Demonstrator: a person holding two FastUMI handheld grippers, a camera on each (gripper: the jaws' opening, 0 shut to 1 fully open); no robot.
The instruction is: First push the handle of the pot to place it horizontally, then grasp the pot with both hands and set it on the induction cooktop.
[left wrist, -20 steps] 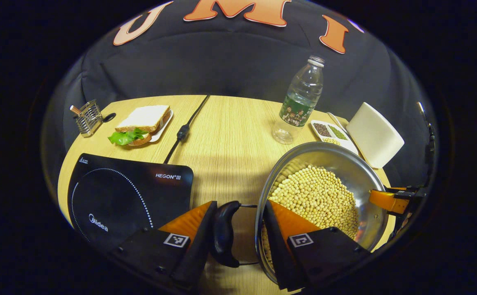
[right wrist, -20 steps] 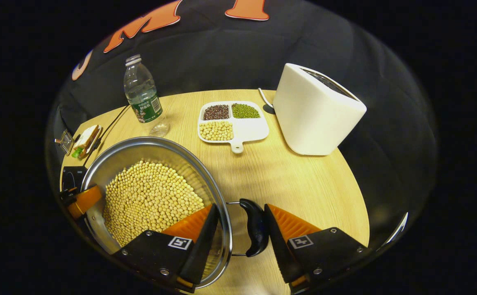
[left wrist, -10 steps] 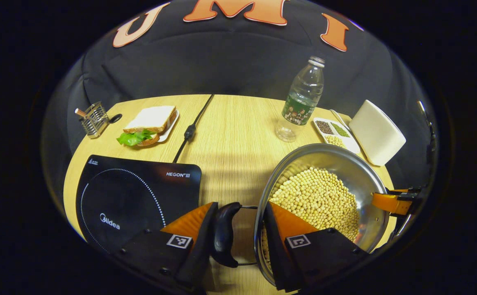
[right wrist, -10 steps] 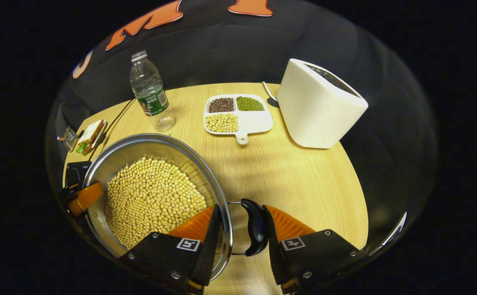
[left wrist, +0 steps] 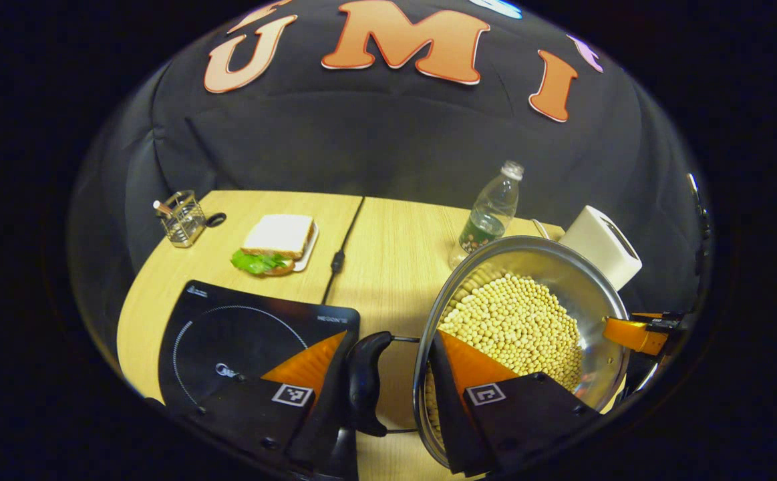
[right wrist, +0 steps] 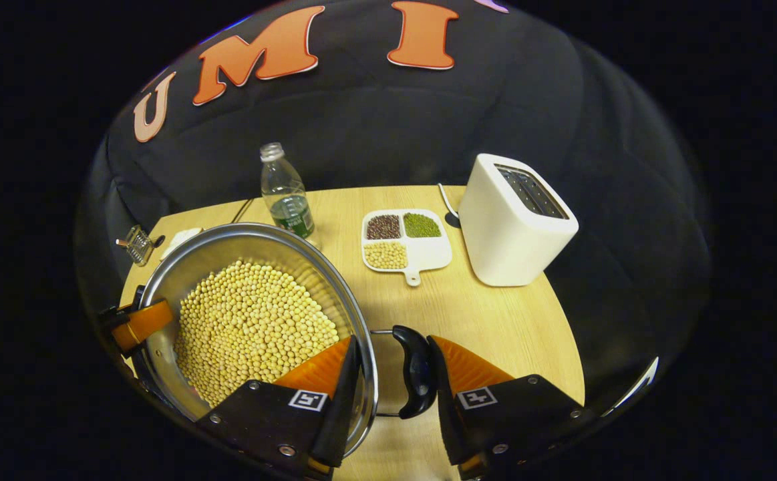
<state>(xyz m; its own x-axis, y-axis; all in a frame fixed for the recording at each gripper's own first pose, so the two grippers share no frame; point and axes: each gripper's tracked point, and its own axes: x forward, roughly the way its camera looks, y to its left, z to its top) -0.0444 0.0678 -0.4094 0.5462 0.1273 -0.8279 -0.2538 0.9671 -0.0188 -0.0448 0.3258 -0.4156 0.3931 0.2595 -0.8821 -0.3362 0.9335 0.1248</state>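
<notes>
I held the pot by both handles, one hand-held gripper on each.

My left hand-held gripper (left wrist: 388, 374) was clamped on the pot's left handle (left wrist: 363, 382), my right hand-held gripper (right wrist: 388, 374) on its right handle (right wrist: 415, 379), both angled down over the bench (right wrist: 495, 321). The one pot (right wrist: 254, 321), full of soybeans, hung between them, right of the single induction cooktop (left wrist: 241, 334). Beyond stood one bottle (right wrist: 286, 194), one toaster (right wrist: 515, 227) and one divided dish (right wrist: 405, 244).

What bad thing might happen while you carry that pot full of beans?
The pot is heaped with soybeans, so tipping it could spill them over the table. Each gripper, left gripper and right gripper, pinches only one small handle with the rim; a slip could drop one side. The water bottle stands close and might get knocked.
</notes>
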